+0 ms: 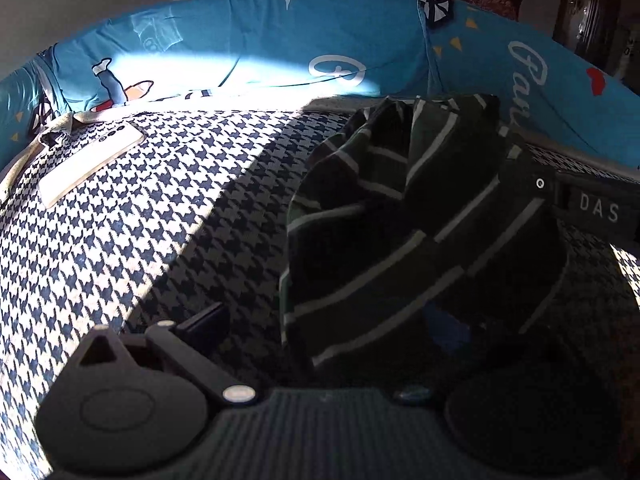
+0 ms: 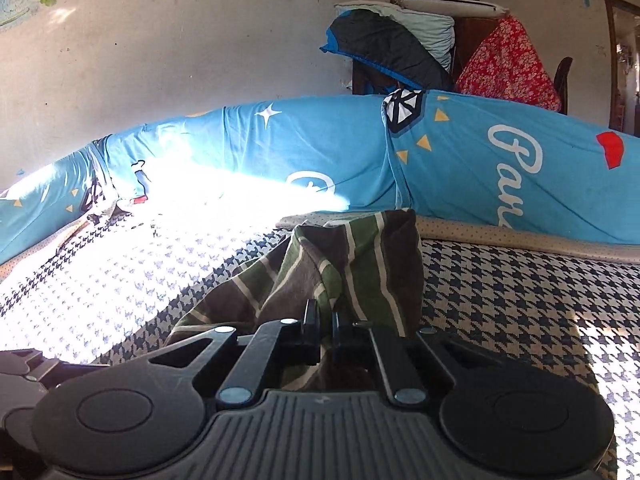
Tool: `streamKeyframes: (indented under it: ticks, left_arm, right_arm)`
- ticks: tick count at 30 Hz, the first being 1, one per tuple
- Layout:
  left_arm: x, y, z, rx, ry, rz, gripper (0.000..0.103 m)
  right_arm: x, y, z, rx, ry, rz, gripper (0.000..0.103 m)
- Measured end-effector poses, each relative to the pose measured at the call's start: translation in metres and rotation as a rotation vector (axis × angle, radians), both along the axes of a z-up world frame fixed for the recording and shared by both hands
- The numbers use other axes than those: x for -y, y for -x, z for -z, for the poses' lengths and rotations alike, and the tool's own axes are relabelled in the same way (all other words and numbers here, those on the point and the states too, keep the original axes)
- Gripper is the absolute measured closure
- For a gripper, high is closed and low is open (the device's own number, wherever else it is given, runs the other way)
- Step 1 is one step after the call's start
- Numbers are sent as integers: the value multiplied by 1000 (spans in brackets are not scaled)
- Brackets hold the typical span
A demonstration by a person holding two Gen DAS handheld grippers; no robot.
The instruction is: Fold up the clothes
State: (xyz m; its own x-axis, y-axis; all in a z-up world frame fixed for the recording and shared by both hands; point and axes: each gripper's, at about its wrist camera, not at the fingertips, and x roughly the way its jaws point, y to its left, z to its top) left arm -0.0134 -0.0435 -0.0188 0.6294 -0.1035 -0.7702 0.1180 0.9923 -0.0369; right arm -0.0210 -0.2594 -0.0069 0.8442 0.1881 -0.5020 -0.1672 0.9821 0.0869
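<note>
- Sunlight crosses the houndstooth bed cover (image 1: 132,240) in both views, but only the left wrist view shows the white phone (image 1: 90,160) lying flat on it near the far left edge, beside a pale strap (image 1: 24,156).
- Only the right wrist view shows the room behind: a stained wall (image 2: 180,40), stacked pillows (image 2: 424,20) and a red floral cloth (image 2: 508,64) beyond the blue printed bolster (image 2: 320,148).
- One garment is in play: a green and brown striped shirt (image 2: 360,256), bunched and lifted off the cover, in front of the bolster.
- Right gripper (image 2: 326,324): its two fingers are drawn narrow, pinching a fold of the shirt between them.
- Left gripper (image 1: 320,320): one finger (image 1: 204,322) shows at the left, standing wide of the shirt; the other is buried under dark cloth, so I cannot tell whether it holds anything.
- In the left wrist view the shirt is deep in shadow; its stripes read, its colour hardly does. Part of the right gripper, lettered "DAS", peeks from behind it at the right.
</note>
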Motion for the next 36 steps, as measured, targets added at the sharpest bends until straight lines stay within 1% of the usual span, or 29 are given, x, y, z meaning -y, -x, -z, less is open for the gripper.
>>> streamKeyframes:
  ticks: [5,8,13,15,17,19,21,22,23,25,29,31,36]
  left_arm:
    - [5,21,-2,44,-2,44,0]
    - [3,33,-1,45,24,47,0]
    - [0,55,7,8,80,40,0]
    - [0,64,10,2,83,46,0]
    - [2,73,12,-2,81,53,0]
    - [4,80,14,-7,82,62,0]
    - [5,86,15,-13,81,67,0]
    - [5,90,16,-14,79,69,0]
    - [5,94,17,-15,75,70,0]
    - [5,98,18,-17,72,69,0]
    - [4,99,19,-17,65,68,0]
    - [3,99,19,-18,63,70,0]
    - [9,83,15,-16,65,75,0]
  right_arm:
    - [16,37,-16,48,-36,41,96]
    - [25,62,-23,72,-60,43,96]
    - [35,106,-29,86,-83,4,96]
    - [38,122,-29,73,-95,-17,96]
    - [38,132,-28,49,-101,-63,96]
    - [36,139,-25,21,-106,-127,92]
    - [34,145,-23,0,-126,-195,92]
    - [33,148,-23,1,-122,-211,92]
    - [32,150,-22,6,-114,-210,90]
    - [36,148,-21,4,-111,-174,87]
    - [43,137,-19,-4,-113,-81,85]
    - [42,129,-17,-9,-91,-46,76]
    - [34,106,-12,-25,-46,-28,72]
